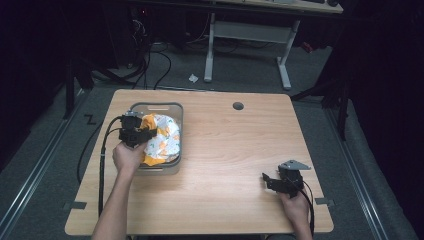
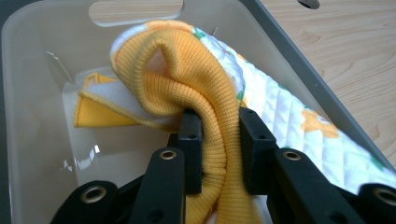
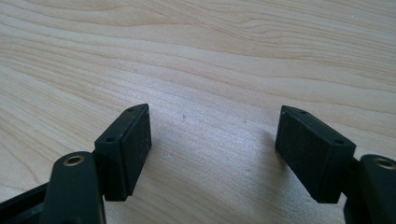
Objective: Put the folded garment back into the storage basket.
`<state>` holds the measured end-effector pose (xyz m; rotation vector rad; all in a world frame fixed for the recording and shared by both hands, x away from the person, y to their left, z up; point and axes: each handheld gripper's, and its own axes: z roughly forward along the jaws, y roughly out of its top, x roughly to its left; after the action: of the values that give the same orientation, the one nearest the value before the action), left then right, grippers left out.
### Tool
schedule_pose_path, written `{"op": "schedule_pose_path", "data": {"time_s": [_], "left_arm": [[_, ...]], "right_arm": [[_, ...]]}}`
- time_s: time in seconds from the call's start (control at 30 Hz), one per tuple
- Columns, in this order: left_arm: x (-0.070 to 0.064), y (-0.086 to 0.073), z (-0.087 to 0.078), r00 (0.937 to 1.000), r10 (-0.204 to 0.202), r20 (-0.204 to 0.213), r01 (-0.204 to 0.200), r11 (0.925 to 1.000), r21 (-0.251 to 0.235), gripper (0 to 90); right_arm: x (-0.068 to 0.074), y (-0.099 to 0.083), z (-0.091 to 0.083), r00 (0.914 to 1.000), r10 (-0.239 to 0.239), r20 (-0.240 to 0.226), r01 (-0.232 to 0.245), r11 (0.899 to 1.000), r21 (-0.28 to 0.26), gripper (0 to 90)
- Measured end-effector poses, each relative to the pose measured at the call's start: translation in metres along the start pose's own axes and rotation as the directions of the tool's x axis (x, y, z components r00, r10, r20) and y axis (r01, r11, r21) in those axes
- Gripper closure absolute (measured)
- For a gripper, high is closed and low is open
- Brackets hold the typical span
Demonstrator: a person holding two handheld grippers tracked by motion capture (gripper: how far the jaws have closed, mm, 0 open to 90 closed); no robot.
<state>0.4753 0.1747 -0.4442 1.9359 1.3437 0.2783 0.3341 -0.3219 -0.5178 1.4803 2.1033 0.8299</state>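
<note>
In the high view, a pale grey rectangular plastic bin is seen on the left half of the light wooden tabletop, and one white quilted cloth garment with orange and green print and orange ribbed trim is heaped inside it. The left tool is held over the bin's left side, directly against the garment, while the right tool is held low near the tabletop's front right corner, well apart from the bin. Two hands, two tools, one bin and one garment are counted. A round cable hole is set near the tabletop's far edge; beyond, grey carpet, dark cables and the white legs of another desk are visible in a dim room. In the left gripper view, the orange ribbed trim is pinched between the left tool's two black jaws, which are pressed together on it; the white quilted part lies along the bin's right wall, and a handle slot is cut in the far wall. In the right gripper view, the right tool's jaws are spread wide just above the bare wood grain, with nothing held between them.
</note>
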Motion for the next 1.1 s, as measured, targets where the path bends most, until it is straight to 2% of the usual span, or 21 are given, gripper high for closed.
{"op": "schedule_pose_path", "data": {"time_s": [0.17, 0.2, 0.23, 0.3, 0.33, 0.37, 0.4, 0.47, 0.57, 0.73, 0.83, 1.1], "left_arm": [[0.002, 0.001, 0.001, 0.9997, -0.019, -0.015, 0.019, 0.9997, 0.017, 69.9], [0.002, 0.001, 0.001, 0.9996, -0.019, -0.021, 0.02, 0.9996, 0.019, 66.7], [0.002, 0.0, 0.0, 0.999, -0.015, -0.043, 0.016, 0.9998, 0.015, 65.2], [0.003, 0.0, 0.0, 0.9988, -0.012, -0.049, 0.012, 0.9998, 0.014, 64.0], [0.002, 0.0, -0.002, 0.9973, -0.012, -0.072, 0.013, 0.9998, 0.014, 58.3], [0.002, 0.0, -0.002, 0.9973, -0.012, -0.072, 0.013, 0.9998, 0.014, 55.2], [0.002, -0.001, -0.002, 0.9959, -0.011, -0.09, 0.012, 0.9999, 0.011, 55.2], [0.0, 0.0, -0.008, 0.995, -0.005, -0.1, 0.003, 0.9998, -0.019, 50.3], [-0.002, 0.0, -0.013, 0.9947, -0.001, -0.103, -0.004, 0.999, -0.045, 48.1], [-0.012, 0.0, -0.022, 0.9954, 0.023, -0.093, -0.031, 0.9958, -0.086, 43.5], [-0.022, -0.002, -0.03, 0.9964, 0.043, -0.073, -0.052, 0.9912, -0.122, 42.5], [-0.037, -0.006, -0.036, 0.9972, 0.067, -0.034, -0.071, 0.9863, -0.149, 40.4]], "right_arm": [[0.0, 0.0, 0.0, 1.0, 0.0, 0.0, 0.0, 1.0, 0.0, 27.0], [0.0, 0.0, 0.0, 1.0, 0.001, 0.0, -0.001, 1.0, 0.0, 27.0], [0.0, 0.0, 0.0, 1.0, 0.0, 0.0, 0.0, 1.0, 0.0, 27.0], [0.0, 0.0, 0.0, 1.0, 0.001, 0.0, -0.001, 1.0, 0.0, 27.0], [0.0, 0.0, 0.0, 1.0, 0.0, 0.0, 0.0, 1.0, 0.0, 27.0], [0.0, 0.0, 0.0, 1.0, 0.0, 0.0, 0.0, 1.0, 0.0, 27.0], [0.0, 0.0, 0.0, 1.0, 0.0, 0.0, 0.0, 1.0, 0.0, 27.0], [0.0, 0.0, 0.0, 1.0, 0.0, 0.0, 0.0, 1.0, 0.0, 27.0], [0.0, 0.0, 0.0, 1.0, 0.0, 0.0, 0.0, 1.0, 0.0, 27.0], [0.0, 0.0, 0.0, 1.0, 0.0, 0.0, 0.0, 1.0, 0.0, 27.0], [0.0, 0.0, 0.0, 1.0, 0.0, 0.0, 0.0, 1.0, 0.0, 27.0], [0.0, 0.0, 0.0, 1.0, 0.001, 0.0, -0.001, 1.0, 0.0, 27.0]]}}
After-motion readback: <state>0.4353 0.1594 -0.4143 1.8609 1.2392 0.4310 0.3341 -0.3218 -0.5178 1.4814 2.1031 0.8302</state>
